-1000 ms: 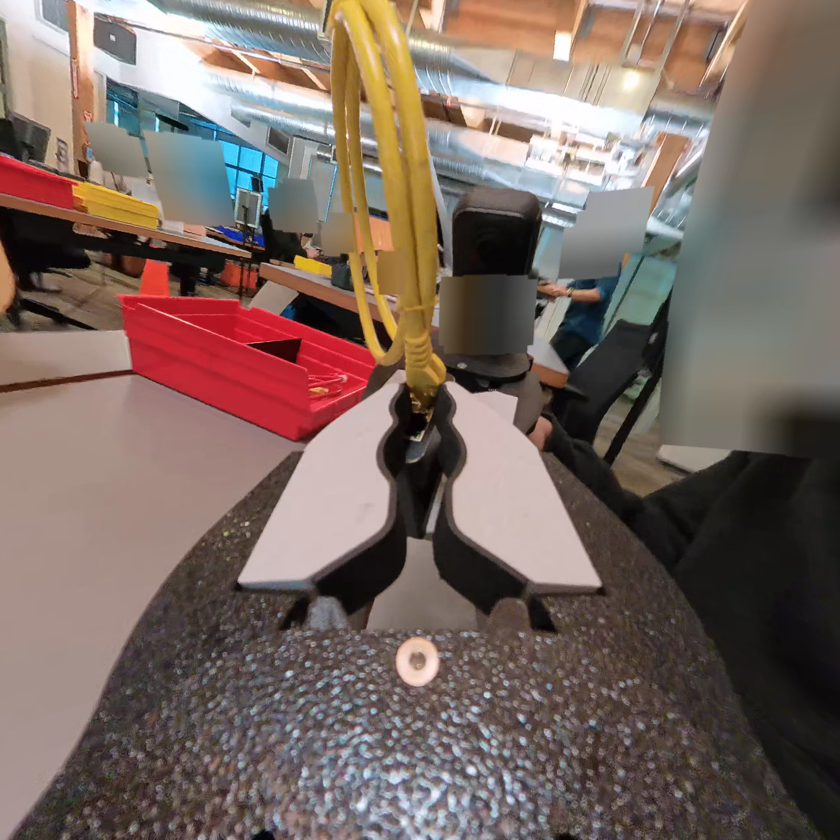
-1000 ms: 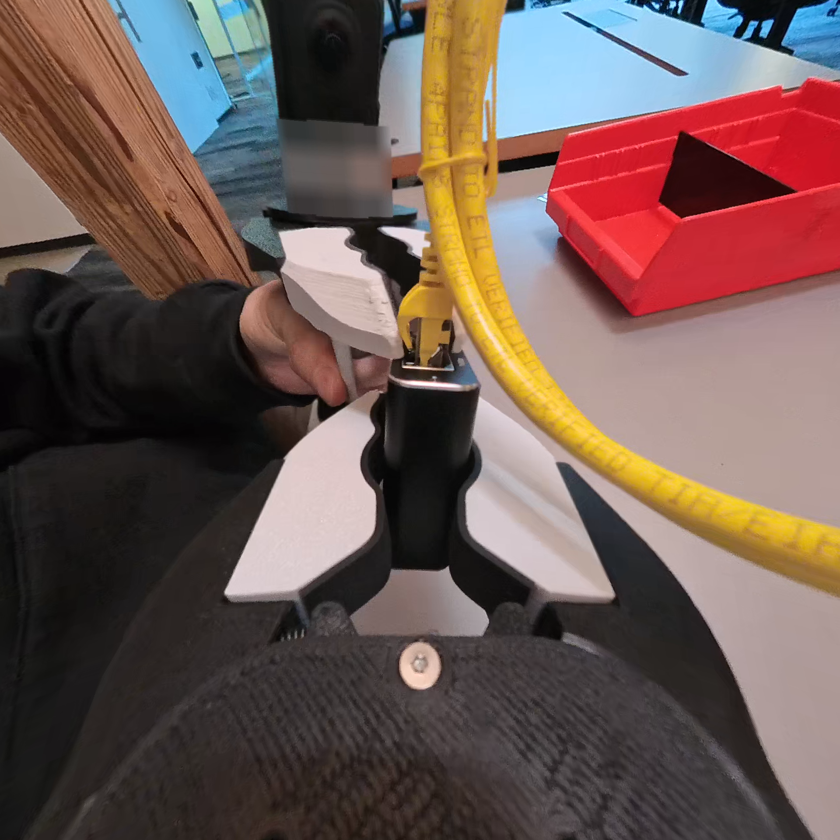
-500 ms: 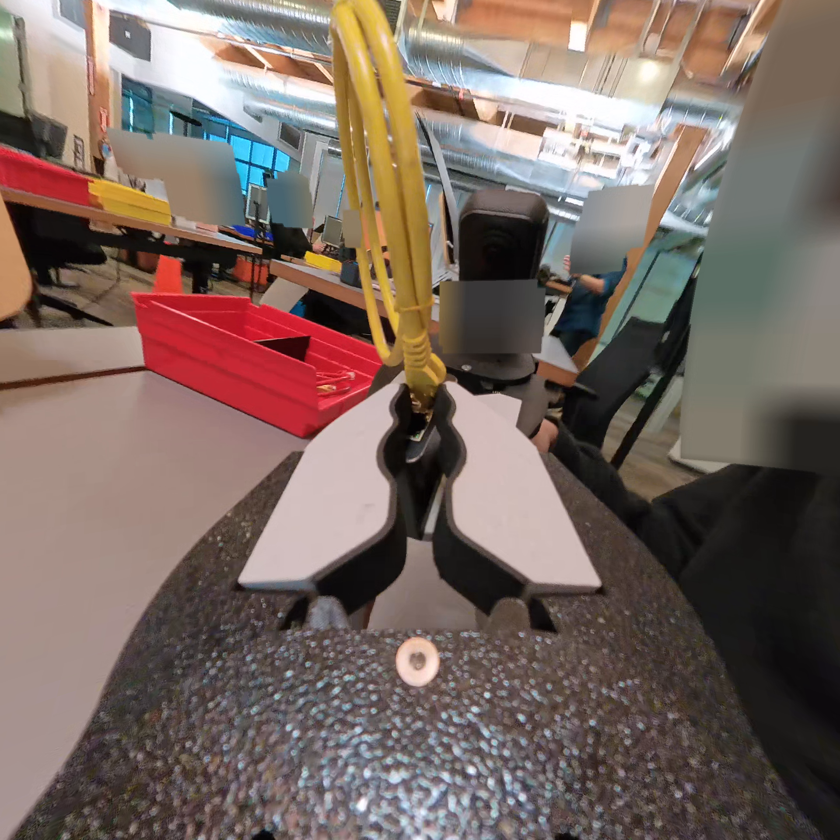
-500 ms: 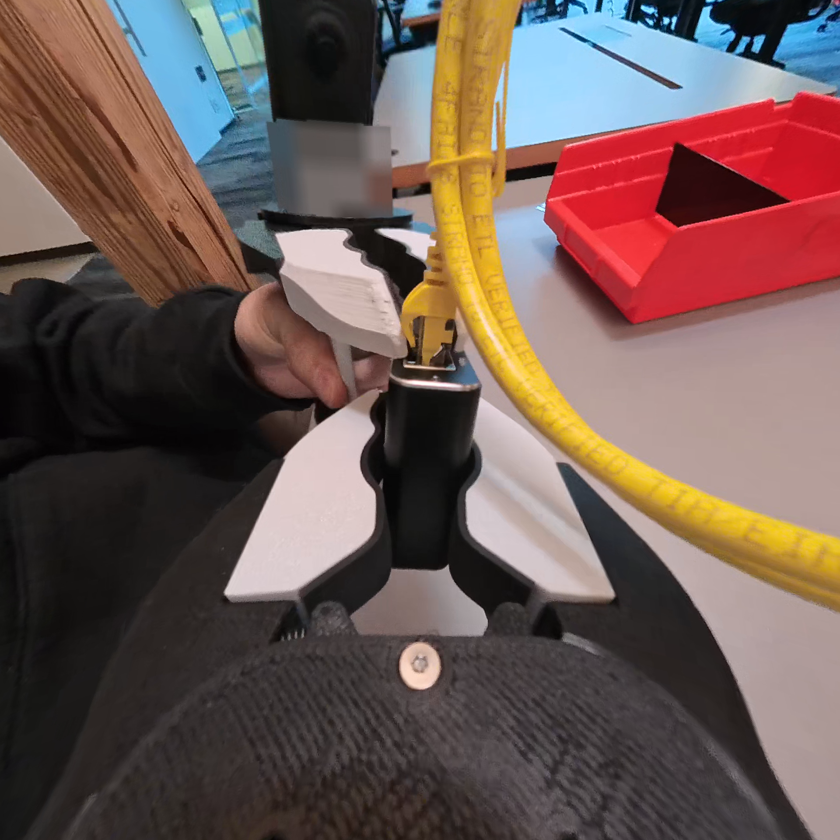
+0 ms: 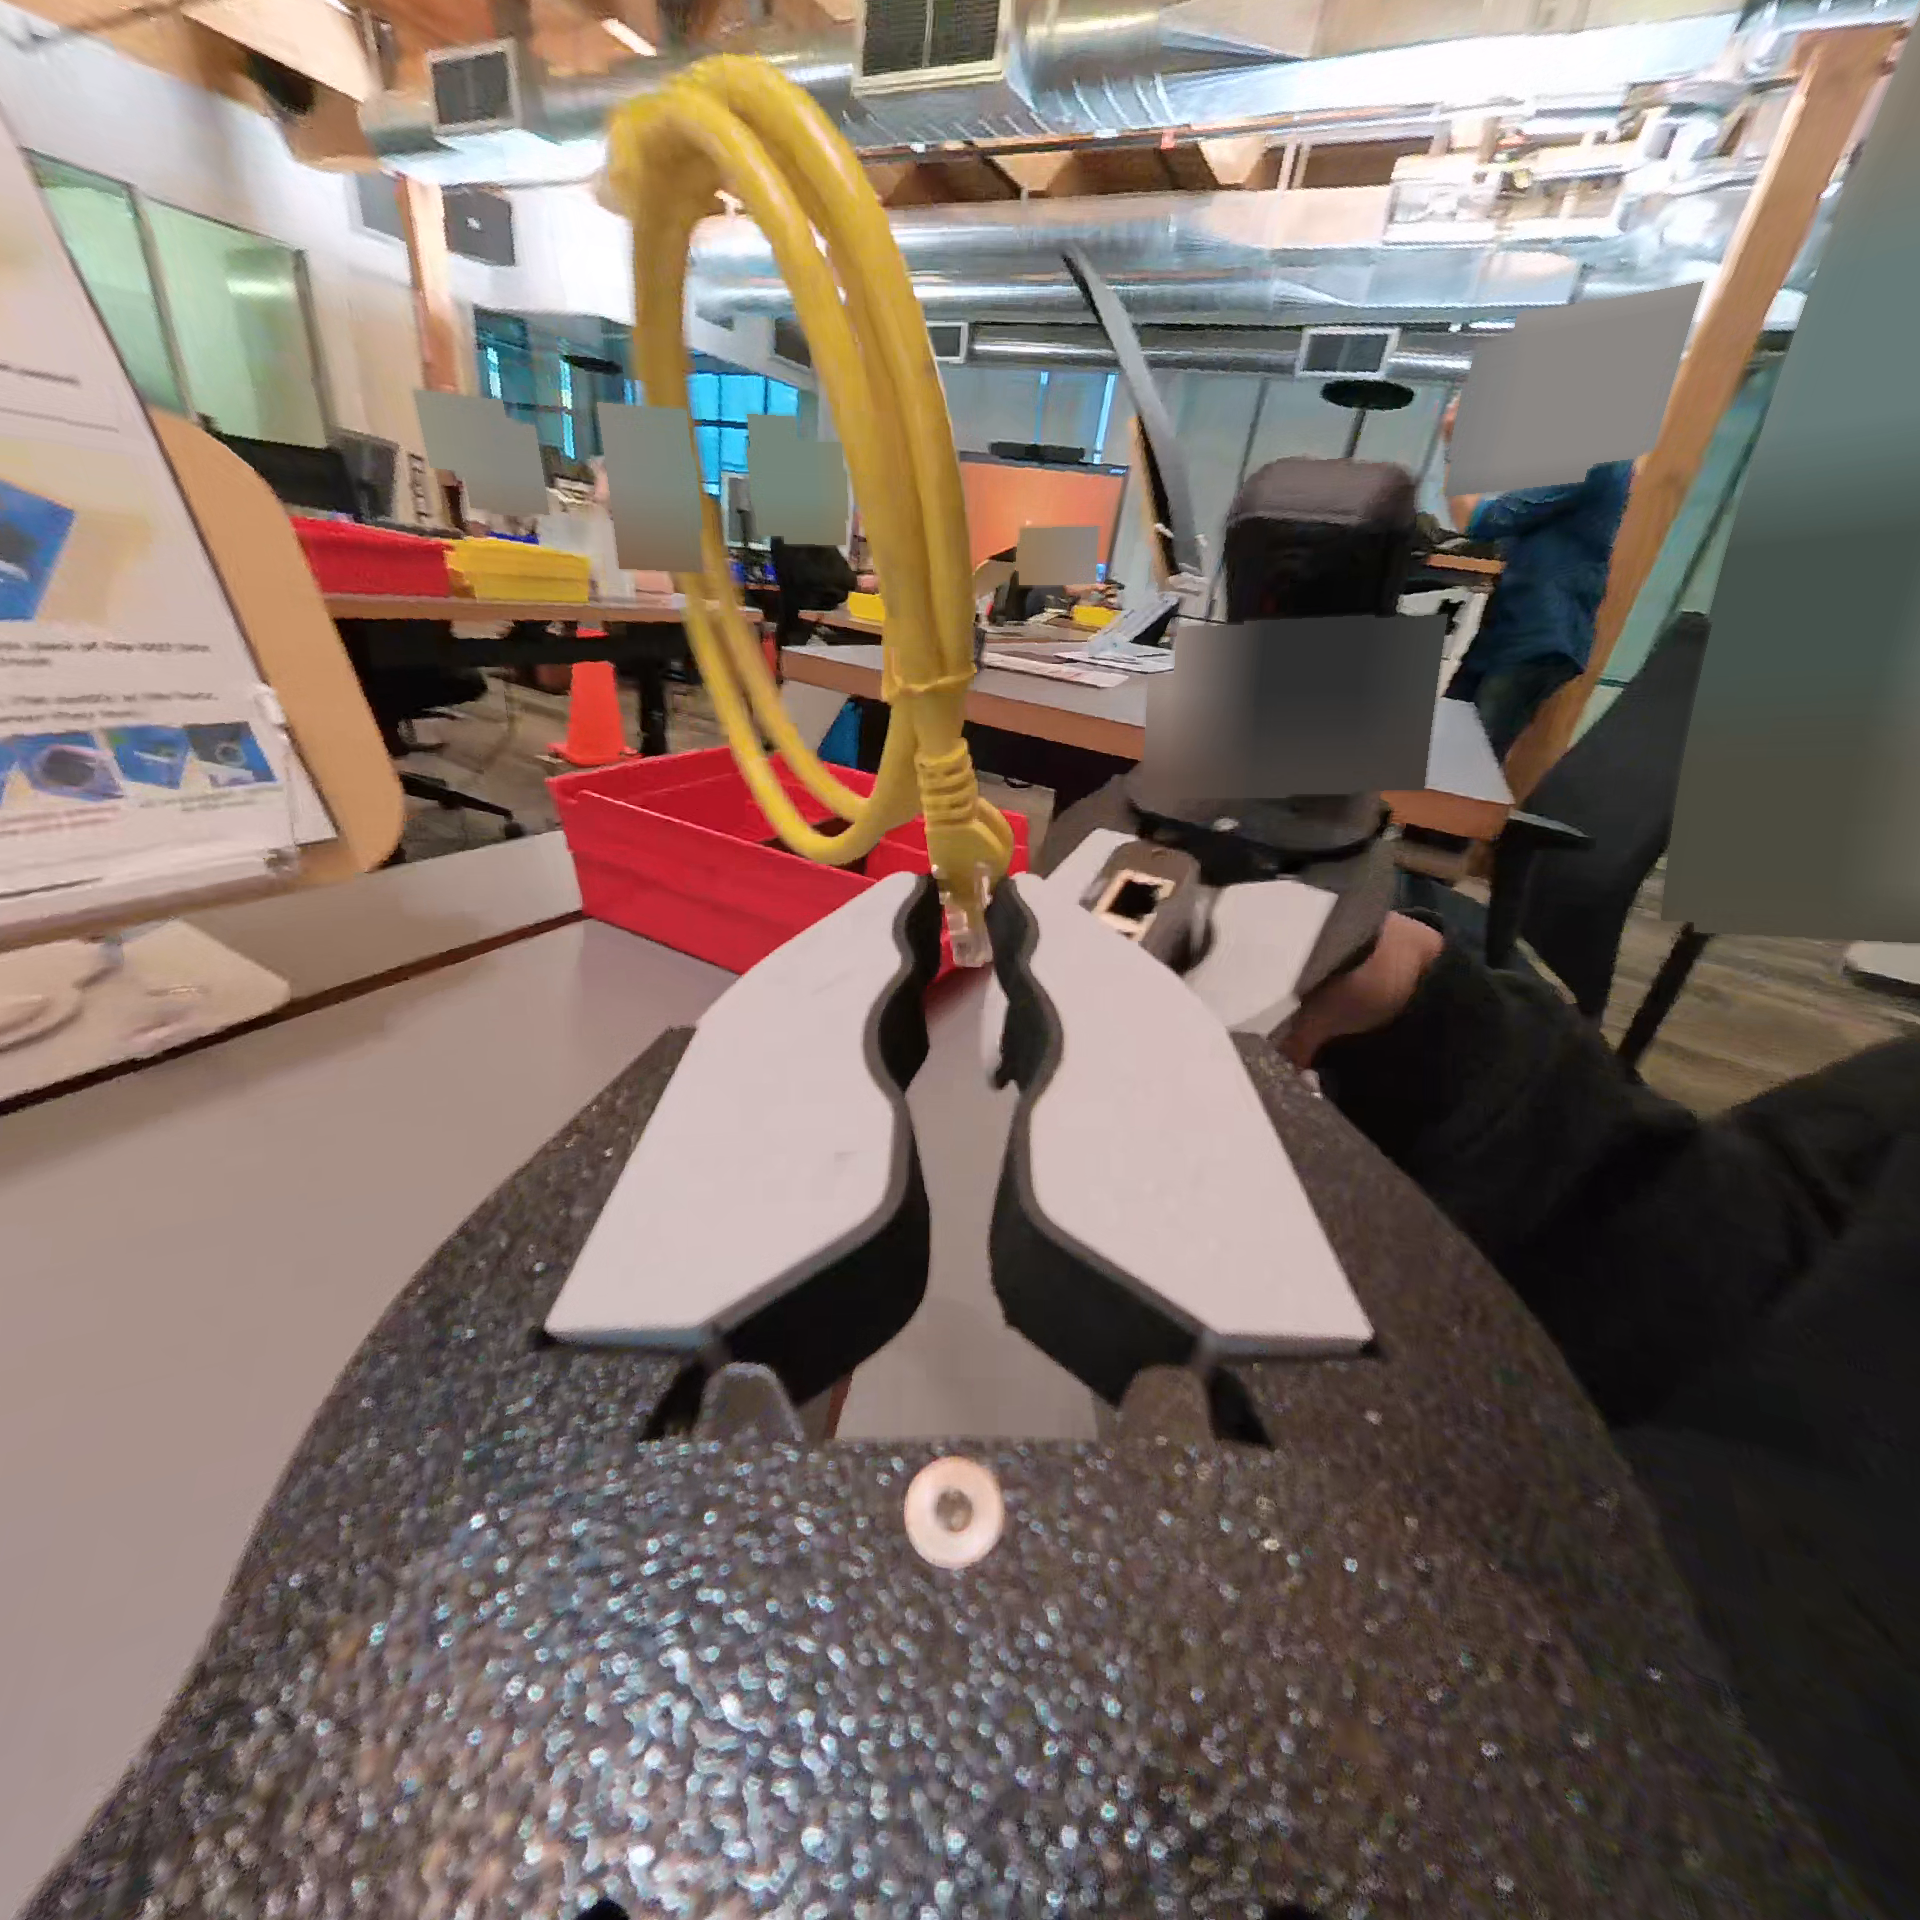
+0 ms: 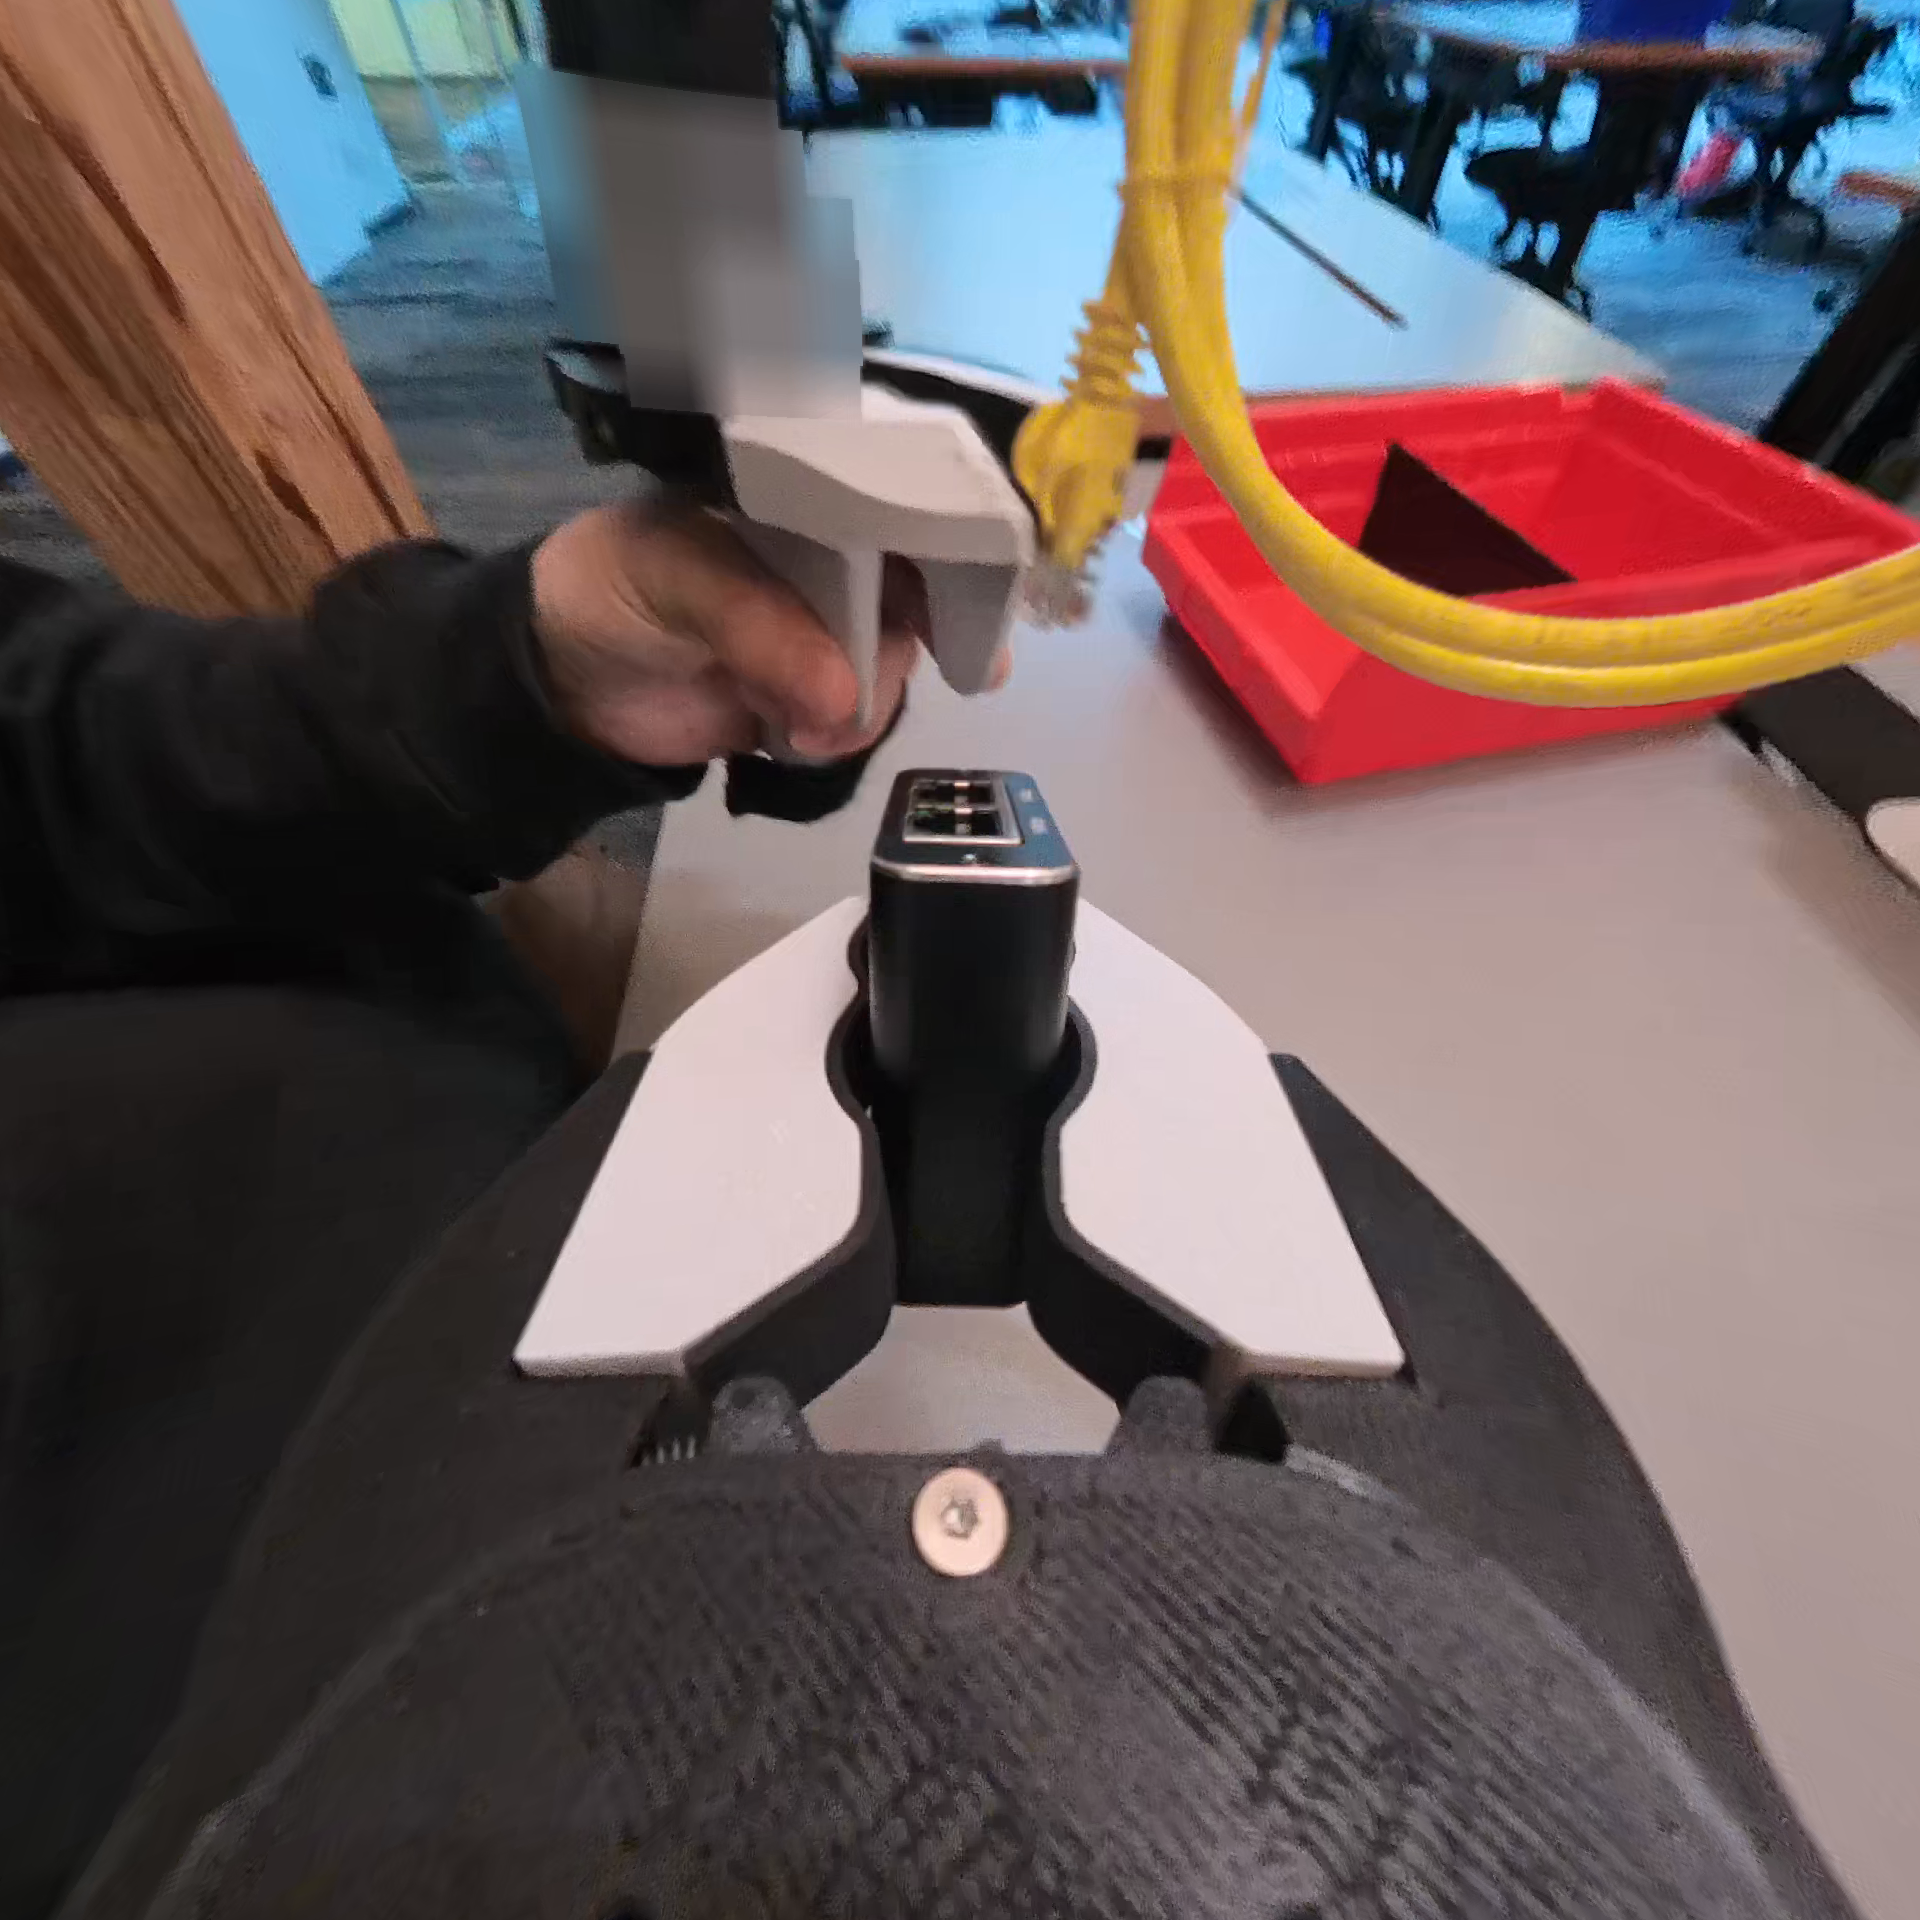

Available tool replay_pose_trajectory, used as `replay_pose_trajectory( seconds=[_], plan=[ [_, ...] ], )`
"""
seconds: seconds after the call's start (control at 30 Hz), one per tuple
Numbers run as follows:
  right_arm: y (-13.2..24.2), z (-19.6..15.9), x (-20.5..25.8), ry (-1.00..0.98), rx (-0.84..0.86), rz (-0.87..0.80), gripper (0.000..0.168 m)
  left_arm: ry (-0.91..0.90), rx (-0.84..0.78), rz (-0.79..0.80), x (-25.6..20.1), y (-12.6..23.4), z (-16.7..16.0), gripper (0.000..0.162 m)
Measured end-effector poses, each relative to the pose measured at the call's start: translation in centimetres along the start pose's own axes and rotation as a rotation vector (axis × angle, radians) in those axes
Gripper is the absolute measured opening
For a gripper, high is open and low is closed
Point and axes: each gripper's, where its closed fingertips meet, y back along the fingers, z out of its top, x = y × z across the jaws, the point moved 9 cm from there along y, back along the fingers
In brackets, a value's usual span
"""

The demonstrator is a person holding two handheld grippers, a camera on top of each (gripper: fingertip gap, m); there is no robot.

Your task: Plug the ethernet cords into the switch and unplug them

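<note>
My right gripper [image 6: 968, 935] is shut on a black switch [image 6: 966, 997] and holds it upright over the grey table [image 6: 1455, 1039]. Its two ports [image 6: 956, 812] face away from me and are empty. My left gripper [image 5: 964, 906] is shut on the yellow plug [image 5: 966, 862] of a coiled yellow ethernet cord [image 5: 831, 416]. The plug is clear of the switch, which shows just to the right in the left wrist view [image 5: 1138, 899]. In the right wrist view the left gripper [image 6: 1029, 561] holds the plug [image 6: 1075, 488] above and beyond the switch.
A red bin [image 6: 1558, 623] stands on the table past the switch, also in the left wrist view [image 5: 707, 842]. A wooden post [image 6: 156, 312] rises at the left. A sign on a stand [image 5: 125, 675] is at the table's far left. A black-sleeved hand [image 6: 675, 634] holds the left gripper.
The yellow plug was seated in the switch port. Now it is out, and the left gripper has moved up and away from the switch with it.
</note>
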Motion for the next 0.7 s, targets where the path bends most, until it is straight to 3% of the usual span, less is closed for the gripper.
replay_pose_trajectory(
  seconds=[0.37,0.7],
  plan=[
    [4.2,-4.2,-4.5,-0.185,-0.083,-0.102,0.028,0.010,0.030,-0.078,1.7,-3.8,0.3,0.010],
    [5.1,-5.4,-5.4,-0.185,-0.136,-0.107,0.028,0.023,-0.009,-0.145,2.5,-6.9,1.0,0.010]
  ],
)
